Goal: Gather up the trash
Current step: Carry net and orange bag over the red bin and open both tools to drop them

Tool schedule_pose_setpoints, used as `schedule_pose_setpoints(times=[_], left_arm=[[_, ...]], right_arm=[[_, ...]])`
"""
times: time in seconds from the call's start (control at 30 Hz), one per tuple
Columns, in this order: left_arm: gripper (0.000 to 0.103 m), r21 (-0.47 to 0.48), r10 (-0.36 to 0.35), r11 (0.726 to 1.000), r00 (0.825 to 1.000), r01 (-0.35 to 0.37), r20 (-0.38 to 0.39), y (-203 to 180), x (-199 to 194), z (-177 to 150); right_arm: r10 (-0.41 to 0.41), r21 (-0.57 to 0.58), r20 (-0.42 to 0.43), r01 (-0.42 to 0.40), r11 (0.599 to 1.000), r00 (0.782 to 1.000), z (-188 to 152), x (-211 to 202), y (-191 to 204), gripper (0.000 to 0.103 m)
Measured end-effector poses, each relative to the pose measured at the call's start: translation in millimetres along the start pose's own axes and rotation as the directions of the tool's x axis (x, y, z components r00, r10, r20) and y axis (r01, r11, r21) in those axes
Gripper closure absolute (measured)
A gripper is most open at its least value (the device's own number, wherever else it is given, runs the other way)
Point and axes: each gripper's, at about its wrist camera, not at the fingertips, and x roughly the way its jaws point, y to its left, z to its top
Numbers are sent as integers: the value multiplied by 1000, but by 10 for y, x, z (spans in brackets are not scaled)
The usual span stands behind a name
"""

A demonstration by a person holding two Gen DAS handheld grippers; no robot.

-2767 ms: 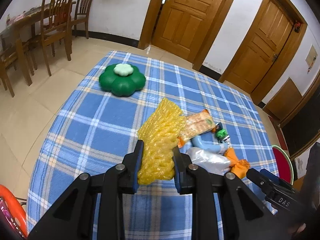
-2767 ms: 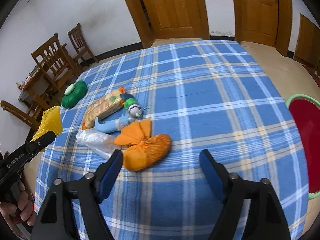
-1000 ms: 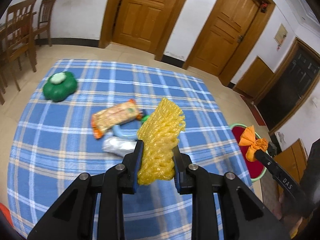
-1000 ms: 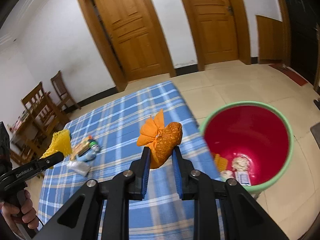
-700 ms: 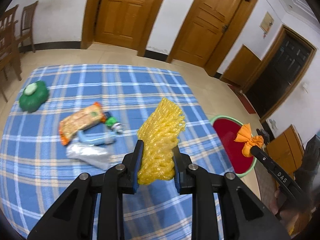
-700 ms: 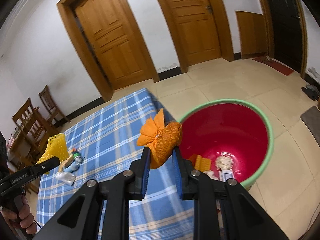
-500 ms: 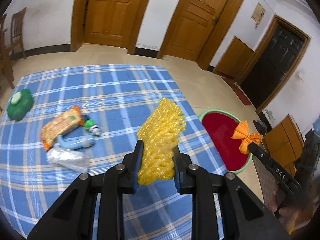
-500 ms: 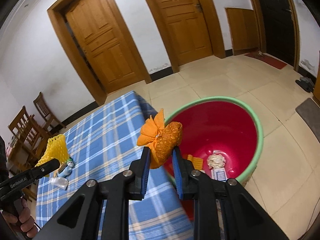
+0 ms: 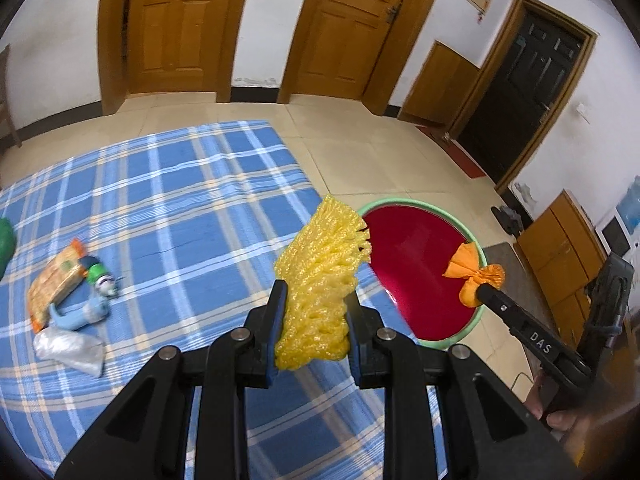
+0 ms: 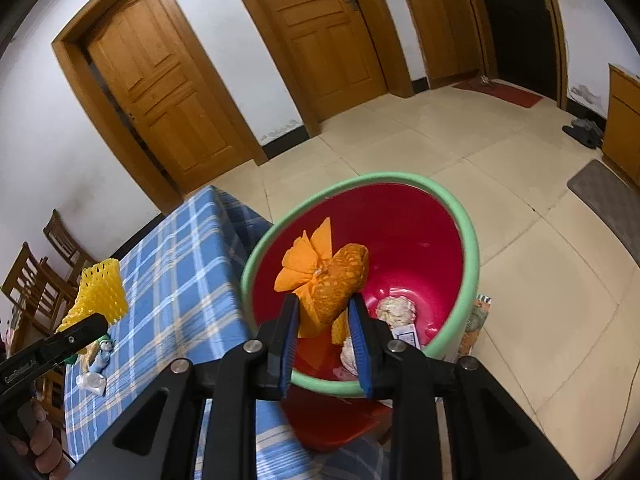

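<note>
Two grippers, each clamped on one piece of trash: left gripper [image 9: 313, 326] pinching a yellow foam net [image 9: 320, 286] above the table edge, right gripper [image 10: 325, 334] pinching an orange net bundle [image 10: 334, 286] over the mouth of the red bin [image 10: 466, 240]. Green-rimmed, standing on the tiled floor [image 10: 540, 276] just beside the blue plaid tablecloth [image 9: 180, 200], holding a few scraps at the bottom. Four items left together on the cloth: snack wrapper [image 9: 52, 280], green-capped bottle [image 9: 98, 276], blue tube [image 9: 78, 314], clear plastic bag [image 9: 68, 346]. Two wooden doors [image 9: 172, 28] and one dark doorway behind; wooden chairs [image 10: 36, 280] at far left.
</note>
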Motion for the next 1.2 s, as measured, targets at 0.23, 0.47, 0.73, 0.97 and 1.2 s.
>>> schedule_pose_setpoints(times=[0.23, 0.47, 0.73, 0.97, 1.2], left_arm=[[77, 46, -17, 999, 999, 19, -31, -227, 210, 54], [77, 78, -31, 996, 998, 36, -63, -399, 405, 58], [77, 123, -47, 991, 994, 59, -96, -596, 619, 45], [77, 188, -68, 978, 989, 91, -128, -821, 808, 66], [71, 214, -67, 972, 985, 102, -162, -956, 915, 99]], right_arm=[[-18, 52, -24, 19, 998, 1000, 8, 139, -217, 72], [-21, 83, -24, 23, 996, 999, 22, 155, -340, 66], [-27, 126, -1, 26, 992, 1000, 66, 87, -497, 62], [-32, 150, 2, 31, 988, 999, 83, 65, -619, 62], [-39, 172, 4, 38, 984, 999, 94, 50, -710, 59]])
